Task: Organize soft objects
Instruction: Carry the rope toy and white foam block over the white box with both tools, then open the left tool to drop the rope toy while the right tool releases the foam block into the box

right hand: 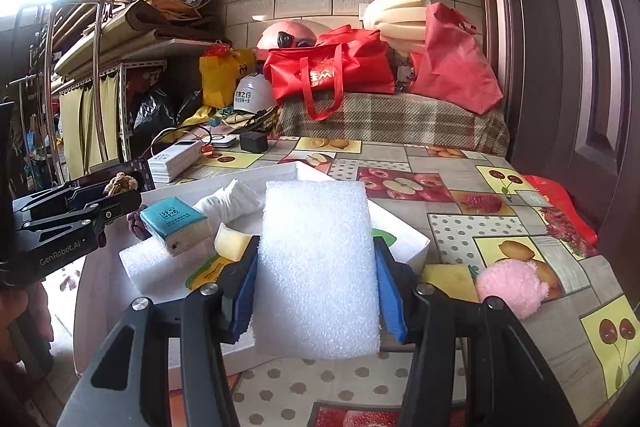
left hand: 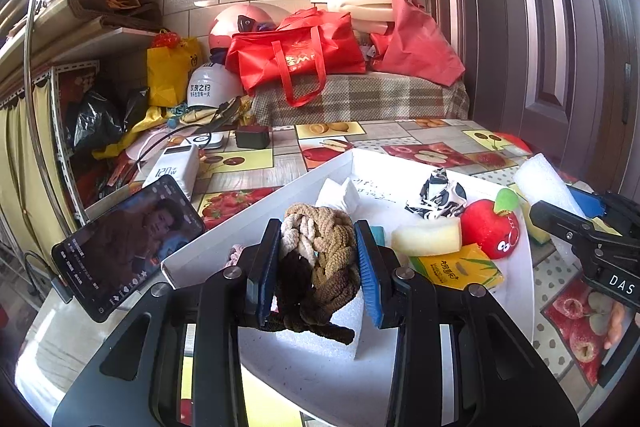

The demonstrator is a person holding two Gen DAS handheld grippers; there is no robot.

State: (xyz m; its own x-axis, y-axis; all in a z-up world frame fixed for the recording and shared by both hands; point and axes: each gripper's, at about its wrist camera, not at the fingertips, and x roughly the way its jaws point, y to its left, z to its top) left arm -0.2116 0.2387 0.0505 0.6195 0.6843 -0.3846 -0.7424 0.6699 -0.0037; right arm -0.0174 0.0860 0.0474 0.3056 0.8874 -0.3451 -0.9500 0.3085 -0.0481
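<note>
Black plastic makes up the left gripper in the left wrist view, and its blue pads are pressed on both sides of a braided rope knot in beige, tan and dark brown. The knot hangs over a white tray on a table with a fruit-print cloth. In the tray lie a white foam pad under the knot, a pale sponge piece, a red plush apple, a black-and-white cloth and a yellow tissue pack with green bamboo leaves and small print too fine to read. At the far right, the right gripper bears the letters "DAS" and carries a white foam block. Left of the tray, a phone shows a video, and a white power bank behind it reads "120".

From the right wrist view, the right gripper has its blue pads clamped on the white foam block, held upright above the tray's near right corner. A teal tissue pack sits in the tray. At left, the left gripper reads "GenRobot.AI". On the cloth at right lies a pink fluffy toy.
</note>
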